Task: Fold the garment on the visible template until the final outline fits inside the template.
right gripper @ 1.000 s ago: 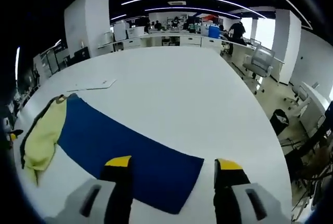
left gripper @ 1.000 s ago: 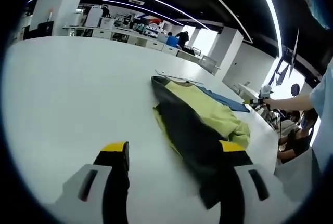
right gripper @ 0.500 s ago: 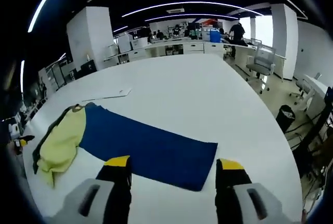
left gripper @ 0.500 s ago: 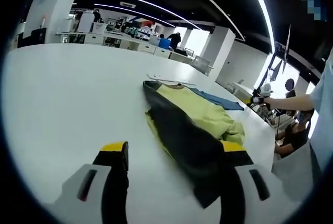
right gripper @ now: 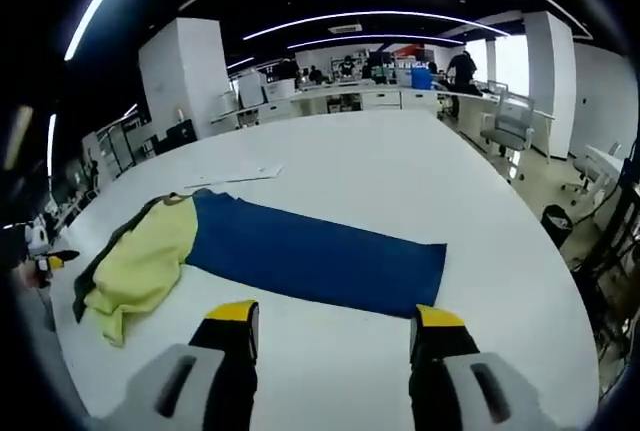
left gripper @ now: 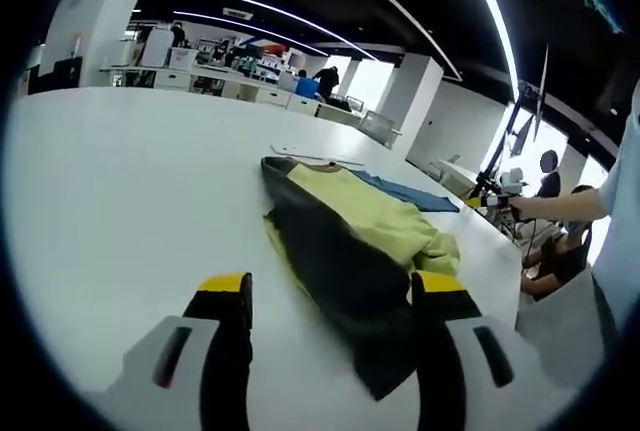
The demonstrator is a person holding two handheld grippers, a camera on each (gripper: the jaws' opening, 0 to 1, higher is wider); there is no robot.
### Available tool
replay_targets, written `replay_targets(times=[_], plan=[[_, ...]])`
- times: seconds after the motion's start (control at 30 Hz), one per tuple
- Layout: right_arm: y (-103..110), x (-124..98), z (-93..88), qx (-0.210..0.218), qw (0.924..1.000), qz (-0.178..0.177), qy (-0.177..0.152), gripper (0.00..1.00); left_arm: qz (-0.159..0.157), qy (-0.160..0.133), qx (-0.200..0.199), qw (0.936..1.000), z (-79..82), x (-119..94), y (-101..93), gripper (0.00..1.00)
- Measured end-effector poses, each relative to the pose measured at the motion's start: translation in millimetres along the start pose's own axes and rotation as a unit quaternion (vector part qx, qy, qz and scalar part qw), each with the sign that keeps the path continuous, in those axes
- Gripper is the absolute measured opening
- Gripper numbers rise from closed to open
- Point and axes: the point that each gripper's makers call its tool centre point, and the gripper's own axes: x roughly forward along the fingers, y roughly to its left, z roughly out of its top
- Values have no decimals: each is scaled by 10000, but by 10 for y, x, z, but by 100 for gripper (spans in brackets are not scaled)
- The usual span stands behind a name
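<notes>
Large white table [right gripper: 400, 181], glossy, in open-plan office: white columns, desks and people at far end, ceiling light strips. Yellow-and-black garment [left gripper: 350, 241] lies bunched at one end of blue template mat [right gripper: 320, 256], partly on it. White paper sheet [right gripper: 240, 173] beyond mat. Left gripper [left gripper: 330, 301] jaws spread, empty, above table by garment. Right gripper [right gripper: 330, 323] jaws spread, empty, near mat's long edge.

Garment [left gripper: 350, 241] yellow-black — template [right gripper: 315, 256] blue.
</notes>
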Motion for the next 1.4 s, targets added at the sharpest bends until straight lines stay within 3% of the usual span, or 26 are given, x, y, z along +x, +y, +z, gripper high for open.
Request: replay_targets(times=[0.23, 0.5, 0.7, 0.8, 0.9, 1.1, 1.2, 1.4], plan=[[212, -146, 80, -28, 9997, 167, -162, 62, 13, 37, -55, 10000, -97, -92, -14, 59], [481, -246, 77, -55, 9986, 459, -260, 68, -19, 287, -84, 9996, -296, -175, -54, 54], [689, -351, 31, -64, 9974, 641, -332, 70, -4, 446, -187, 9988, -466, -204, -93, 51], [802, -384, -72, -368, 9962, 781, -120, 70, -50, 540, -211, 9983, -556, -209, -130, 48], [915, -427, -92, -388, 9952, 887, -162, 70, -107, 713, -198, 9972, -678, -209, -179, 44], [978, -443, -211, -515, 9940, 963, 0, 68, -131, 989, 54, 9950, -830, -205, -252, 33], [967, -439, -258, -602, 9936, 956, 90, 66, -165, 1106, 371, 9930, -879, -185, -258, 30], [948, -439, -224, -525, 9939, 968, 51, 65, -224, 1109, 318, 9931, -897, -110, -269, 22]])
